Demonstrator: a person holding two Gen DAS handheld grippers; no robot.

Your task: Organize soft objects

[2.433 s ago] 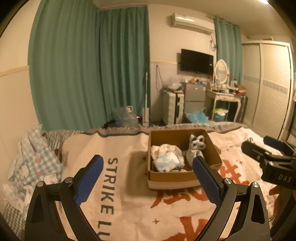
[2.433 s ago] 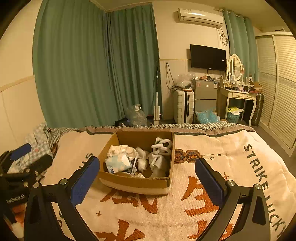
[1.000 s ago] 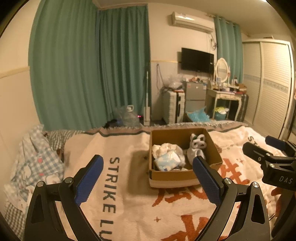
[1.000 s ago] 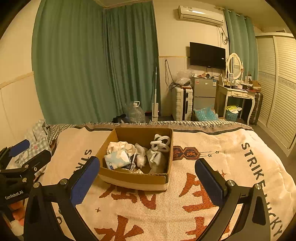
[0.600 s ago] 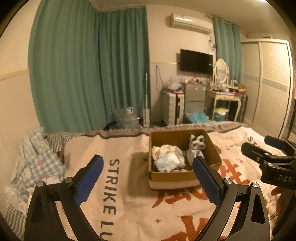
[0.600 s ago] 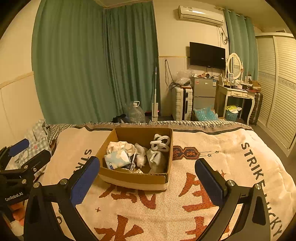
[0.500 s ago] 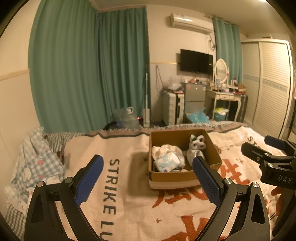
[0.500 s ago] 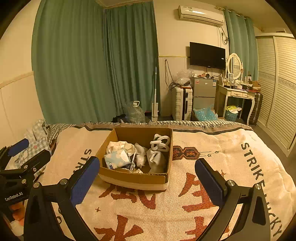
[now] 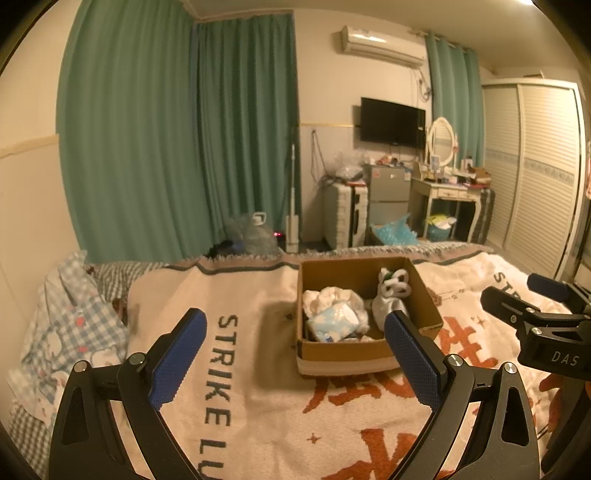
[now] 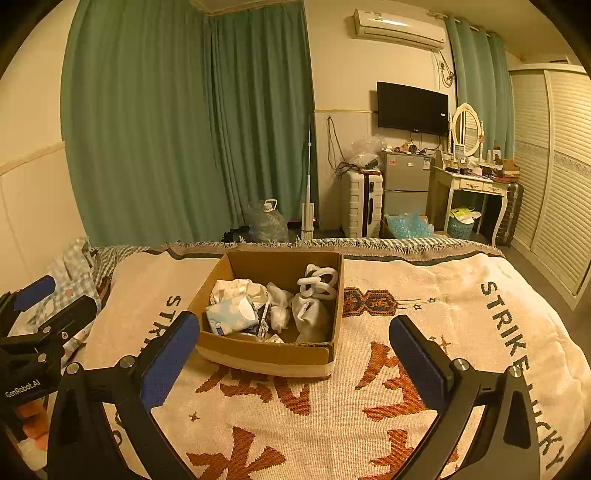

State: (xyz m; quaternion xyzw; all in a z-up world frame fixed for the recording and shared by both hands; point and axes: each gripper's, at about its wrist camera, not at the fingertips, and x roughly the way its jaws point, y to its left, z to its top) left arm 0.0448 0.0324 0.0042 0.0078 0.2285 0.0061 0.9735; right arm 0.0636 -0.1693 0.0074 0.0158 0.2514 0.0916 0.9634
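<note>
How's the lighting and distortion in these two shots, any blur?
Left wrist view: warm amber cast, fisheye bends the green curtains, dark vignette corners, brown cardboard box sharp. Right wrist view: same amber tint, white air conditioner glares slightly, no motion blur.

A cardboard box (image 10: 269, 349) of what may be rolled socks (image 10: 317, 282) is seen on the blanket (image 10: 424, 295); the right gripper (image 10: 293, 343) is held wide apart.

Matt cardboard box (image 10: 266, 352) sits on a rough woven cloth blanket (image 10: 406, 314).
</note>
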